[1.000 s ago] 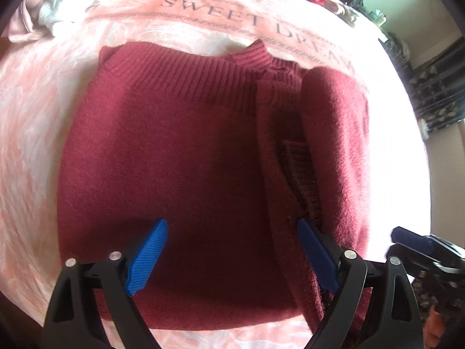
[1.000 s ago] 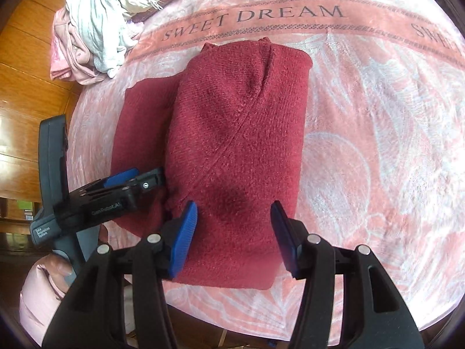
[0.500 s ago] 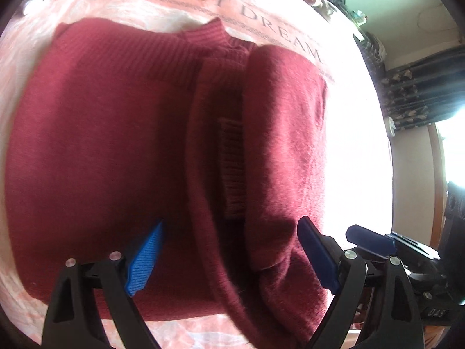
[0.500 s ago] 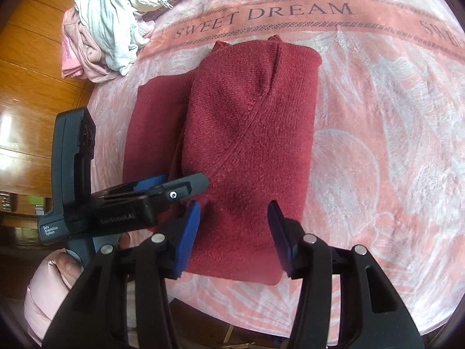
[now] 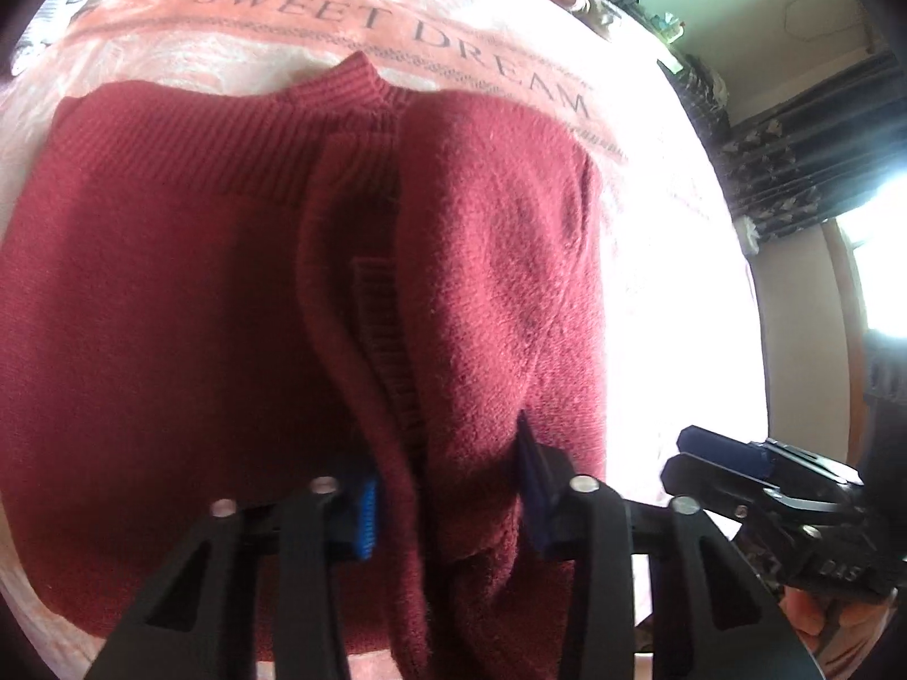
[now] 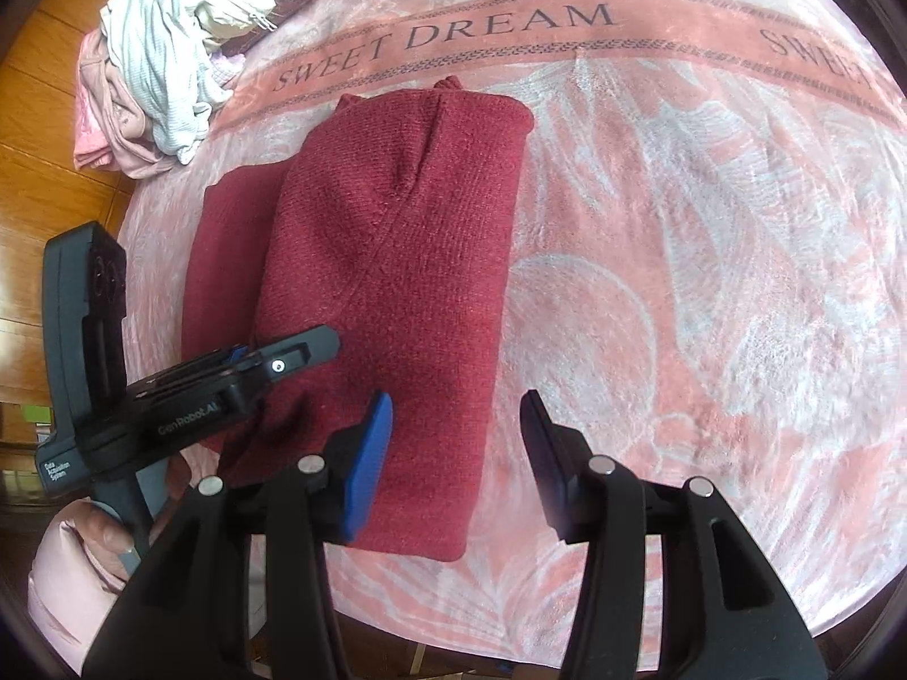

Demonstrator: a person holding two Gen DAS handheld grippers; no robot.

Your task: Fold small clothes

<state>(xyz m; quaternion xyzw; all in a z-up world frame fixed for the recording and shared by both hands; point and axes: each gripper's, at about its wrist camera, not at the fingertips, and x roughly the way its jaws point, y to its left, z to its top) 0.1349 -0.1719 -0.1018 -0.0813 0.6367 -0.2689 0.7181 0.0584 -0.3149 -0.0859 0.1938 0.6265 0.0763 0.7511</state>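
Observation:
A dark red knitted sweater (image 5: pixel 170 311) lies on the pink blanket, collar away from me, its right side folded over the middle. In the left wrist view my left gripper (image 5: pixel 448 498) sits at the near hem. Its jaws are closing, and the thick folded layer fills the gap between the blue pads. From the right wrist view the sweater (image 6: pixel 397 260) shows as a narrow folded block, with the left gripper (image 6: pixel 255 368) at its near left edge. My right gripper (image 6: pixel 456 453) hovers open over the near right corner, holding nothing. It also shows in the left wrist view (image 5: pixel 737 464).
The blanket (image 6: pixel 680 226) reads "SWEET DREAM" and covers the surface, with bare cloth to the right of the sweater. A pile of white and pink clothes (image 6: pixel 159 73) sits at the far left, beside a wooden floor (image 6: pixel 34 170). A pink sleeve (image 6: pixel 68 566) holds the left tool.
The left gripper slid right from the flat sweater body onto the folded layer, and its wide jaws closed in on that layer. The right gripper barely shifted.

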